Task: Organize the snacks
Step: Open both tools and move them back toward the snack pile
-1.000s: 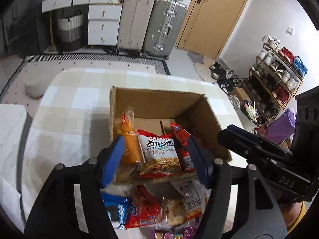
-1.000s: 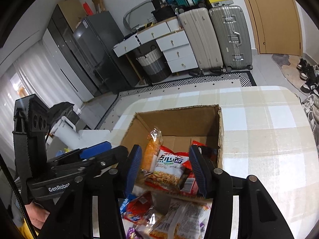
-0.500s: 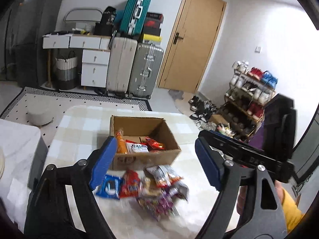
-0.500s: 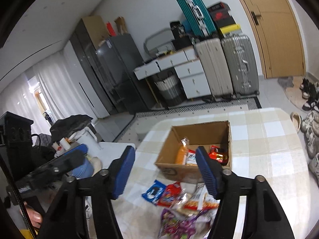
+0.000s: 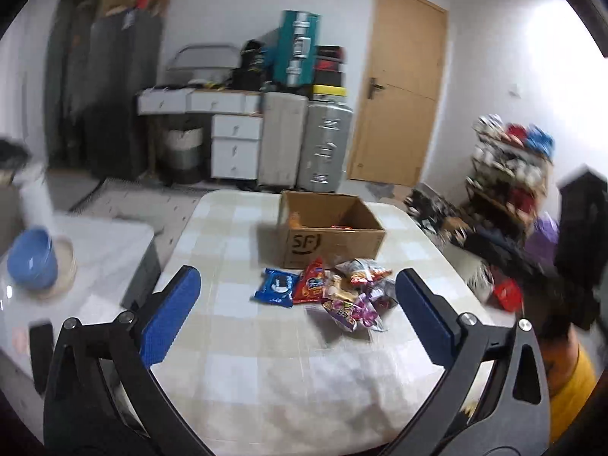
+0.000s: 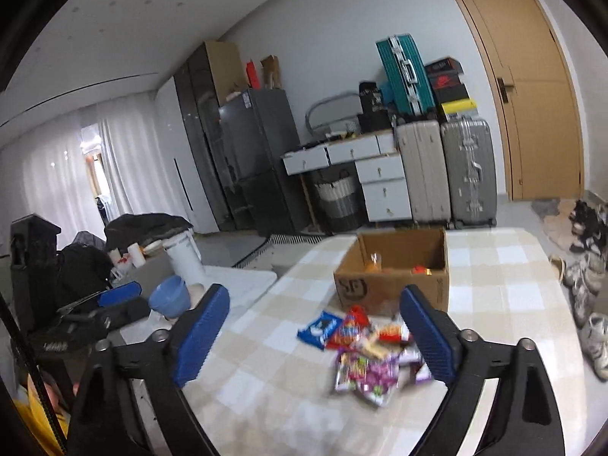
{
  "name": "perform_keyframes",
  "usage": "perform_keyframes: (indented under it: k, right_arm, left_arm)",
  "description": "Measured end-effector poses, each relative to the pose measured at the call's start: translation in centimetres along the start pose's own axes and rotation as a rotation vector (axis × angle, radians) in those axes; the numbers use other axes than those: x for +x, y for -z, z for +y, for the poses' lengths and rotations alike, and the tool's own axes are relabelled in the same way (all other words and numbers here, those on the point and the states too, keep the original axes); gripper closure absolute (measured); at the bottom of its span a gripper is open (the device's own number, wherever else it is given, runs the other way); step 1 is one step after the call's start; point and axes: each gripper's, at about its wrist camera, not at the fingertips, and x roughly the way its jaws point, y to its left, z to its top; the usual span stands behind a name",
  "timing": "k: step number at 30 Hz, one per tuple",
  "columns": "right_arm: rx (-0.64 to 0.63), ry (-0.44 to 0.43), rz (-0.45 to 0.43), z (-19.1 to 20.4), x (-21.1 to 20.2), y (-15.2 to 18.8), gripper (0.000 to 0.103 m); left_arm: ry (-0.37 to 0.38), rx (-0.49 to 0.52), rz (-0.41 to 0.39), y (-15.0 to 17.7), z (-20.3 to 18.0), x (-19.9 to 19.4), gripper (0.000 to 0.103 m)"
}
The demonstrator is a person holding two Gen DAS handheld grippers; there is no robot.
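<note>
Hovering wide, nothing held: left gripper, right gripper, jaws just opening | snack pile on table just before cardboard box | right gripper seems nearer; blurred.

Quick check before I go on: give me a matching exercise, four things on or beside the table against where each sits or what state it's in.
Things:
1. brown cardboard box
2. blue cookie packet
3. blue plastic bowl
4. left hand-held gripper

Places or states:
A. on the white side surface, left of the checked table
B. open, nothing between its pads
C. far side of the snack pile, a few packets inside
D. left edge of the loose pile, flat on the cloth

Pairs: 1-C, 2-D, 3-A, 4-B
</note>
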Motion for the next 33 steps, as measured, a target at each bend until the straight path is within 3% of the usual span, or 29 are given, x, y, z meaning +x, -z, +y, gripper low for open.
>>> perform_keyframes:
  k: [6, 12, 24, 33]
  right_arm:
    - [0.08, 0.05, 0.029, -2.4, 0.7, 0.8, 0.01]
    - [0.101, 0.1, 0.05, -4.2, 1.6, 0.8, 0.01]
    - [0.109, 0.167, 0.15, -7.4, 5.1, 2.9, 0.01]
    - [0.134, 0.193, 0.297, -11.8, 9.6, 5.5, 0.01]
  left_arm:
    - [-0.017, -0.039, -0.026, 0.4, 0.1, 1.7, 0.001]
    - [-0.087, 0.076, -0.063, 0.4, -3.0, 3.9, 0.0]
    - [0.006, 0.146, 0.203, 1.9, -6.7, 13.7, 0.0]
    - [0.029, 0.167, 0.408, 5.3, -7.8, 21.8, 0.002]
